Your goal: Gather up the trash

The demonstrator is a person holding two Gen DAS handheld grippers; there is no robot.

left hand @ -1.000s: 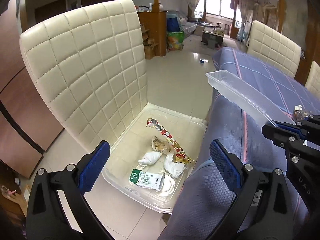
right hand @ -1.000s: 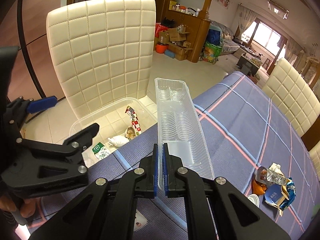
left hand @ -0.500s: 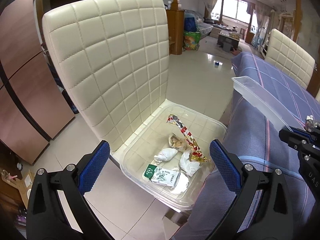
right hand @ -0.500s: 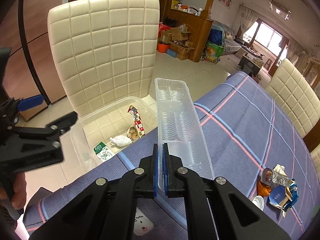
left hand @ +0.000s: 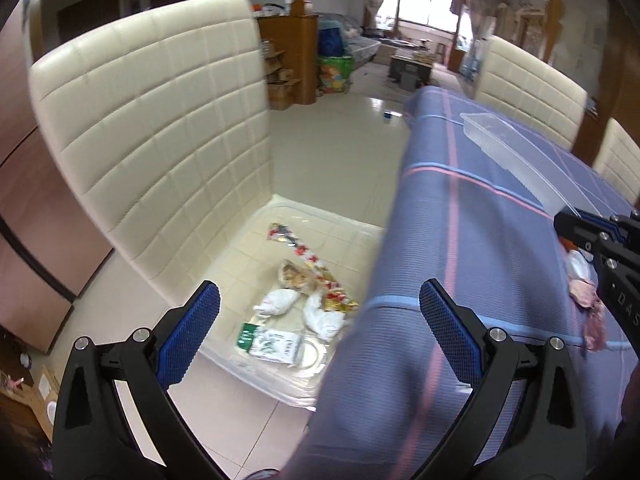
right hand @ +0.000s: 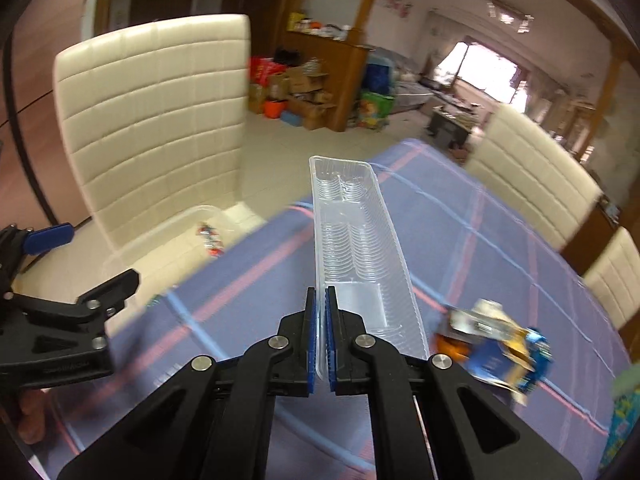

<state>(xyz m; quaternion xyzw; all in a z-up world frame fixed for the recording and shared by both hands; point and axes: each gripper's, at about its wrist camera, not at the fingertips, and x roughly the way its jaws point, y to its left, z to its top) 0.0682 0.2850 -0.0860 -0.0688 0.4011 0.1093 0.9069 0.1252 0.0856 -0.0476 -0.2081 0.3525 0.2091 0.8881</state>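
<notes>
The plastic tray [right hand: 360, 248] is pinched by the right gripper [right hand: 320, 340] above the table [right hand: 480, 240]; the left gripper [left hand: 320, 320] hangs spread, empty.

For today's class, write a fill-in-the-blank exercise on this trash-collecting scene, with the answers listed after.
1. The right gripper has its jaws shut on the long clear plastic ____.
2. The left gripper holds nothing; its jaws are ____.
3. The clear plastic bin of trash sits on the seat of a cream quilted ____.
4. The striped tablecloth is mostly ____.

Answers: tray; open; chair; blue
</notes>
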